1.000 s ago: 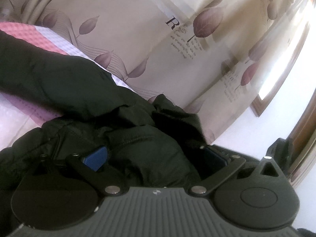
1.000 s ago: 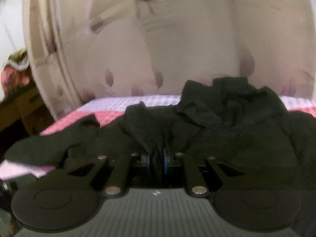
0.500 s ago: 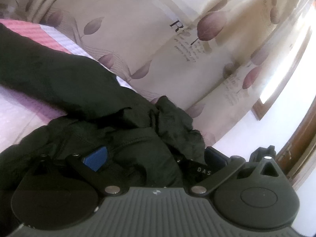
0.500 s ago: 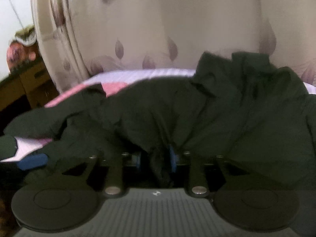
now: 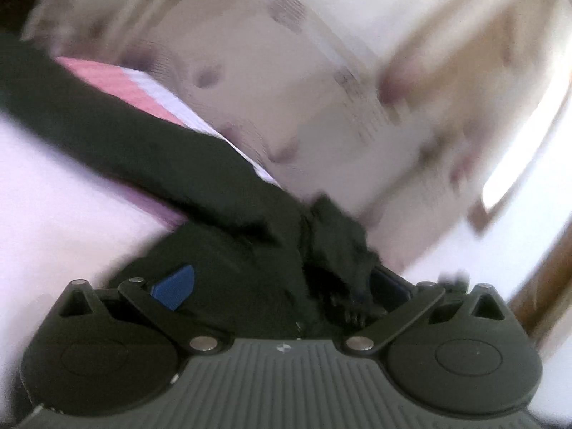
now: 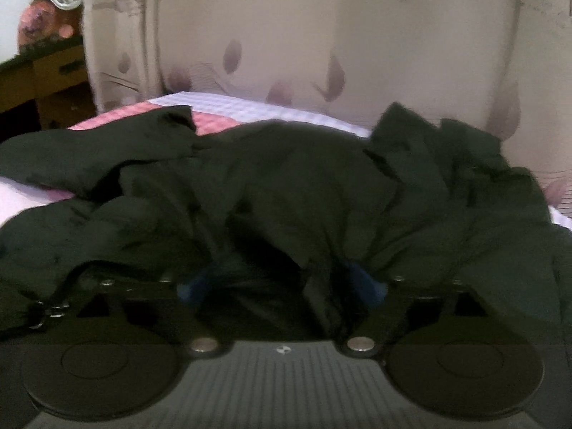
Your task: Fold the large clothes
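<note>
Right wrist view: the right gripper (image 6: pixel 282 286) is seen spread wide, with folds of the dark jacket (image 6: pixel 286 186) bunched between its blue pads (image 6: pixel 368 286). The jacket is laid on the pink and white bed (image 6: pixel 232 107). The left gripper (image 5: pixel 279 286) seems spread too, though this view is blurred.

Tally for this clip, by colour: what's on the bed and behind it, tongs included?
Dark green: 1 jacket
Pink and white: 1 bedspread
Beige, leaf print: 1 curtain
Black with blue pads: 2 tongs, left tongs, right tongs
Total: 5
</note>
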Tool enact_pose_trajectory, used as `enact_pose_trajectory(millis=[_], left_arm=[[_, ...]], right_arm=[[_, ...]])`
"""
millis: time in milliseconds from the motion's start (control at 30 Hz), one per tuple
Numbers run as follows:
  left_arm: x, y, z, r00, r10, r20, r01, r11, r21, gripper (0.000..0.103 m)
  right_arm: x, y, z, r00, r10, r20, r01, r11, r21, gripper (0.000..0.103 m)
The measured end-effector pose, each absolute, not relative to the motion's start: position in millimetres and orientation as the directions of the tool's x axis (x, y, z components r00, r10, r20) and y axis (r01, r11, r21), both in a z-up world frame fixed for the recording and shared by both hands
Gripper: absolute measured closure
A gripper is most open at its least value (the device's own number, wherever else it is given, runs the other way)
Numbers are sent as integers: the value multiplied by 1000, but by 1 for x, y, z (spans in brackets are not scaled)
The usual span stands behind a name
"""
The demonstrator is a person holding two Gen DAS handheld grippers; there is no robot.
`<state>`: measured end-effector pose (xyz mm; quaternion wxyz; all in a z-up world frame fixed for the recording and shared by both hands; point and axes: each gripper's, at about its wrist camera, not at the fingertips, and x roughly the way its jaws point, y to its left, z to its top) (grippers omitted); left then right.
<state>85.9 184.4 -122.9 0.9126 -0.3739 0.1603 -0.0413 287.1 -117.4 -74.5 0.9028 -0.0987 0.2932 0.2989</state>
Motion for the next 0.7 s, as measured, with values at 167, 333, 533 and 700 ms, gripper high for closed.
enact_pose_trajectory(millis=[167,333,533,700], left_arm=[[62,268,-118,953,-83,-292,-178,628,-757,0],[63,358,-119,942,-3,-335,-278,553,-786,0],[90,424,-127,912,8,-411,-375,422,-825,1],[111,438,-126,881,61,-469,-449,424,-787,20]], right_arm=[[283,-114,-75,671,459,-582,-589,807,-44,14],[281,-114,-76,687,444,-575,-578,813,-63,11],[278,-113,-75,710,421,-565,-563,821,-96,7],[277,-112,-75,720,411,-560,-557,823,-111,6]])
